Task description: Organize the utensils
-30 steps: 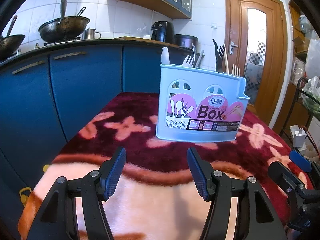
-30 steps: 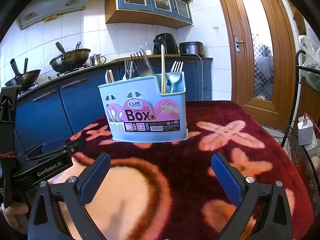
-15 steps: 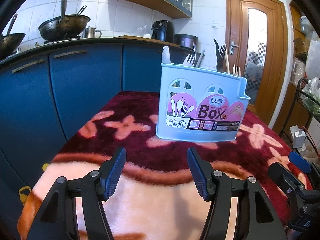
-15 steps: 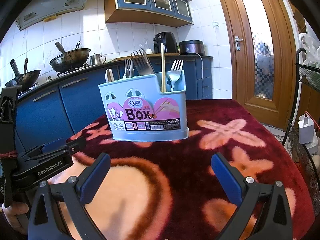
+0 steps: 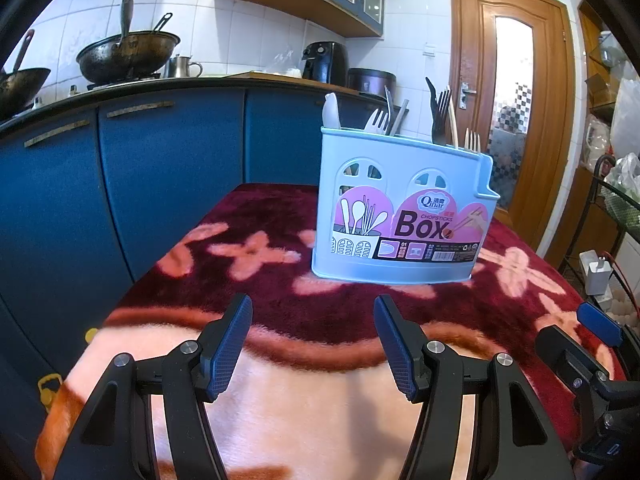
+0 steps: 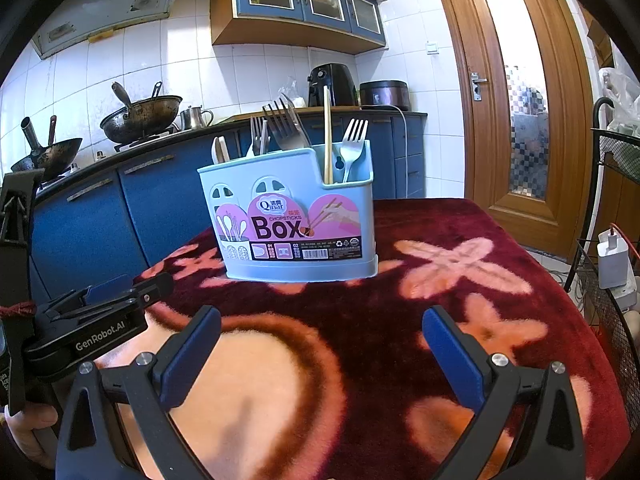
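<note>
A light blue utensil box with a pink "Box" label stands upright on a table covered by a red flowered cloth. Forks, a chopstick and a white spoon handle stick up out of it. My left gripper hovers open over the cloth in front of the box, nothing between its fingers. My right gripper is open wider, also empty and short of the box. The left gripper shows at the left edge of the right wrist view.
Blue kitchen cabinets stand close behind and left of the table, with woks on the counter. A wooden door is at the right. A wire rack with a white charger stands beside the table's right edge.
</note>
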Action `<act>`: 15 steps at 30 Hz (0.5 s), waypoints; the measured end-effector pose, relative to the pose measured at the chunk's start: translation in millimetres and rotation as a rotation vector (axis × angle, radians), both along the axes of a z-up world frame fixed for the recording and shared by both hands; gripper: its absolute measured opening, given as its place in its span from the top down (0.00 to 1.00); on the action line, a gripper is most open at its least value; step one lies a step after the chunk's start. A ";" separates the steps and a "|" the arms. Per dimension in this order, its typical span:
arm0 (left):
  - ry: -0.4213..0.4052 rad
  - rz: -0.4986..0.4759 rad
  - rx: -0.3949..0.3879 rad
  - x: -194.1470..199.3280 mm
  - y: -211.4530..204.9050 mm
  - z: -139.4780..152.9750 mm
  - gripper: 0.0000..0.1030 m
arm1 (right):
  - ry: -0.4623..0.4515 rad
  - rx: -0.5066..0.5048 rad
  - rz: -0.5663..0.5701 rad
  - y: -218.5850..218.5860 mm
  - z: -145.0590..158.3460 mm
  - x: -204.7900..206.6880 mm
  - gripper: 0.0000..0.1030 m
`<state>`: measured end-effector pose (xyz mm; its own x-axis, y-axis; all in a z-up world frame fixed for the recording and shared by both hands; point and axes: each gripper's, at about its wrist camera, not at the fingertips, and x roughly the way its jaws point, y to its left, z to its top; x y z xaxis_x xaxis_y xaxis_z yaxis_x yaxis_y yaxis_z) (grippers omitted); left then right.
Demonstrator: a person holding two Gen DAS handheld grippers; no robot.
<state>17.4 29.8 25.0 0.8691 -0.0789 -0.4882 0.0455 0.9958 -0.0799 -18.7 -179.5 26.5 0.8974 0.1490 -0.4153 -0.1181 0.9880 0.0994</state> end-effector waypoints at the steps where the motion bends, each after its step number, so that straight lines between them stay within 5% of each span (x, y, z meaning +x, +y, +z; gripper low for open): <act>1: 0.001 0.000 0.000 0.1 0.0 0.1 0.37 | 0.001 0.001 0.000 0.0 0.0 0.2 0.00; 15: -0.001 -0.002 0.002 0.0 -0.3 0.4 0.37 | 0.003 0.002 0.002 1.1 -0.2 -0.6 0.00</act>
<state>17.5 29.5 25.4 0.8693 -0.0794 -0.4878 0.0471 0.9958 -0.0781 -19.3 -178.4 26.3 0.8960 0.1512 -0.4176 -0.1195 0.9877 0.1013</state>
